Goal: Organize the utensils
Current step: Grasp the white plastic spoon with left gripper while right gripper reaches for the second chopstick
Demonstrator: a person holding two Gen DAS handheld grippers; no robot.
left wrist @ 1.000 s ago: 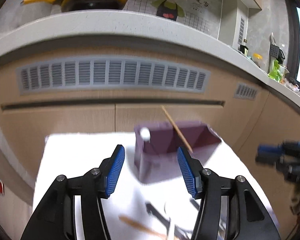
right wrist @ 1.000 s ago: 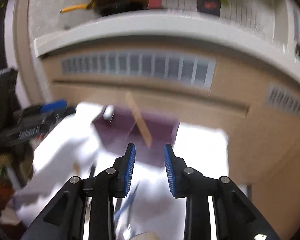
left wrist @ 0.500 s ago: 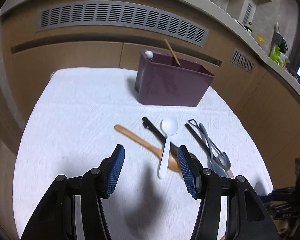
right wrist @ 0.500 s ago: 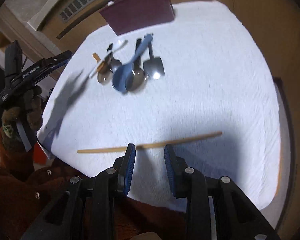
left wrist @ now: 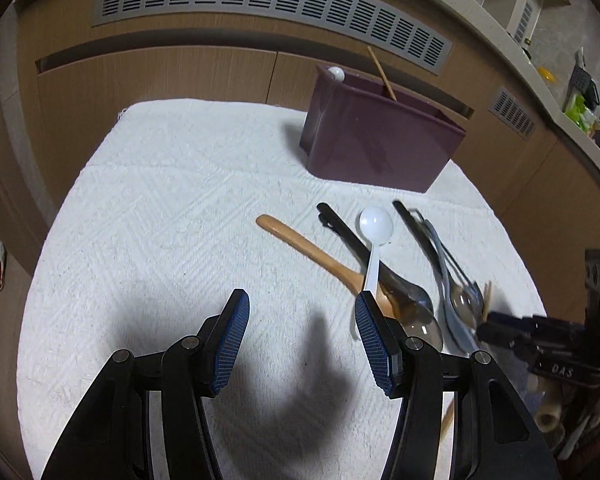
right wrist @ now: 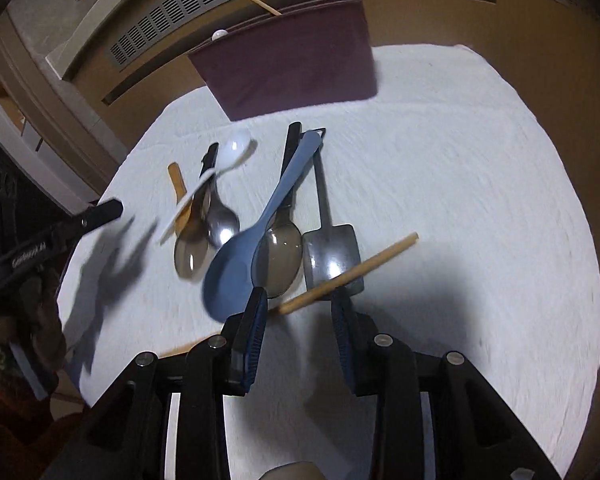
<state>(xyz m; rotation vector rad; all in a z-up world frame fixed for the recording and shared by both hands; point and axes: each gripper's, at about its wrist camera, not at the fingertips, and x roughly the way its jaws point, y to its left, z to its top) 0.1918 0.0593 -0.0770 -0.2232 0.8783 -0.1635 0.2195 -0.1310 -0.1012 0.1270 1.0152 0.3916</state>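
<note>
From the left wrist camera, the left tongs (left wrist: 302,318) hang spread over bare white cloth (left wrist: 172,208) on the counter, nothing between their blue pads, the right-hand pad just beside the white spoon (left wrist: 374,240), whose handle crosses a wooden spoon (left wrist: 320,258) and a black-handled metal spoon (left wrist: 364,252). At 1 o'clock stands the maroon bin (left wrist: 380,140), upright, with a chopstick and a white ball-ended piece poking above its rim; only this view shows its open top. At 3 o'clock the right tongs (left wrist: 496,326) enter near the grey-blue cluster. The right wrist camera alone shows that cluster apart: a blue plastic spoon (right wrist: 252,252), a clear smoky spoon (right wrist: 278,256) and a flat metal spatula (right wrist: 332,258) lying side by side at 12 o'clock, and a loose chopstick (right wrist: 352,274) slanting across the spatula's blade. The right tongs (right wrist: 300,306) are opening, the chopstick's lower end in the gap, pads not pressing it.
</note>
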